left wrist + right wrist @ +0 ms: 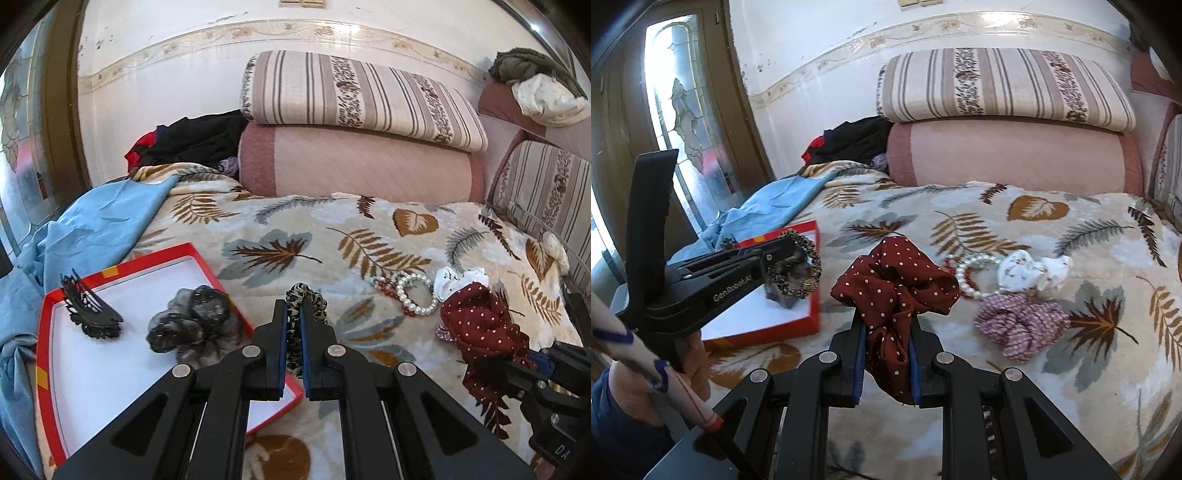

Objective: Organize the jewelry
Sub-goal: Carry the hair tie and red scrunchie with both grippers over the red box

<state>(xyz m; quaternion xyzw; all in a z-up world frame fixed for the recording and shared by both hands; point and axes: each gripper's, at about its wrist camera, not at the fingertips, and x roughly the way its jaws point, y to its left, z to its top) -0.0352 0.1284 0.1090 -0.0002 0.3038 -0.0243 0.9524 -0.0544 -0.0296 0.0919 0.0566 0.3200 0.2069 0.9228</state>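
Observation:
My left gripper (294, 310) is shut on a leopard-print scrunchie (312, 301) and holds it over the right edge of the red box (48, 332); it also shows in the right wrist view (798, 264). The box holds a black hair claw (88, 310) and a black gauzy scrunchie (195, 326). My right gripper (886, 328) is shut on a dark red polka-dot scrunchie (897, 280), above the bedspread. A pearl bracelet (975, 275), a white scrunchie (1034, 271) and a pink patterned scrunchie (1019, 321) lie on the bedspread to its right.
A leaf-print bedspread (295, 236) covers the bed. A blue cloth (96, 229) lies left of the box. A pink bolster (354, 162) and a striped pillow (354, 96) stand at the back, with dark clothes (192, 140) beside them. A door (683, 110) is at the left.

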